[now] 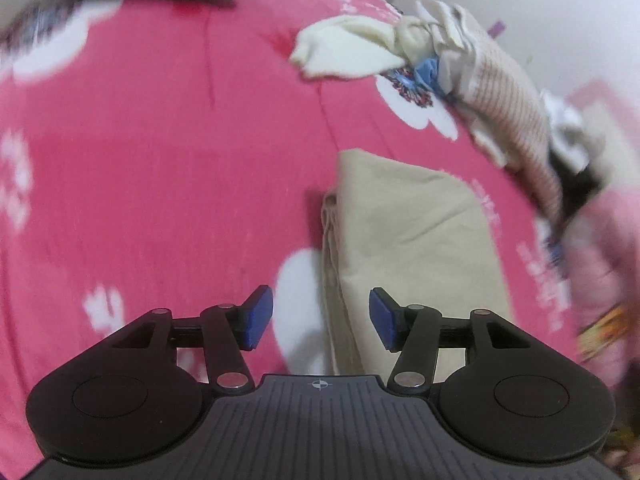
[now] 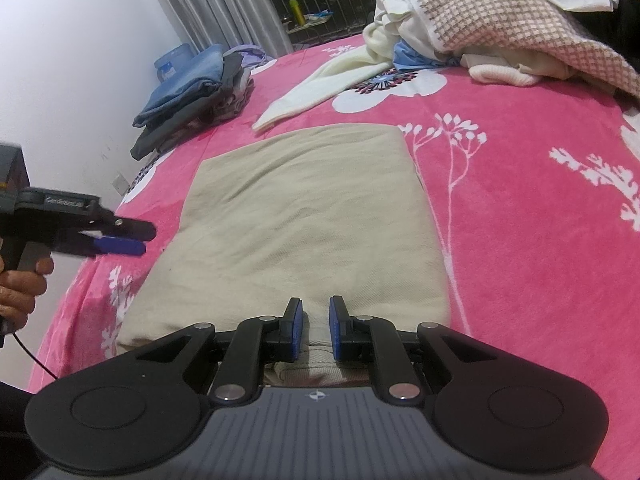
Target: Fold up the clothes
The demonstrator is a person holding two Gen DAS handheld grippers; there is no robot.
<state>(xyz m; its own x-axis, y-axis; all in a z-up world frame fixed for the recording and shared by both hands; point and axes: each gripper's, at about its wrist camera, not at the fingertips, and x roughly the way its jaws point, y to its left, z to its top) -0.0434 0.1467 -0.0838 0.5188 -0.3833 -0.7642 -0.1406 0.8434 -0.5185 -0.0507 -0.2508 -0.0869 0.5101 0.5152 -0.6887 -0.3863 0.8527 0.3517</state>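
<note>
The right claw [image 2: 315, 328] stands nearly closed, its blue pads pinching the near hem of a folded beige garment [image 2: 304, 216] that stretches away from it across a pink floral bedspread [image 2: 520, 208]. The left claw [image 1: 321, 322] hangs with its jaws well apart and nothing between them; in its own blurred view the beige garment [image 1: 404, 240] lies just ahead and slightly right of the gap, its stacked folded edge running toward the claw. From the right wrist view, the left claw [image 2: 124, 240] hovers off the garment's left edge, clear of the cloth, gripped by a person's hand [image 2: 20, 288]. Beyond the garment a cream knit piece [image 2: 320, 84] sprawls over a white flower print. To the far right rises an unfolded heap topped by a checked pink-and-white blanket [image 2: 512, 28]. At the bed's far left edge, against the wall, sits a folded stack with blue jeans [image 2: 188, 84] on top.
</note>
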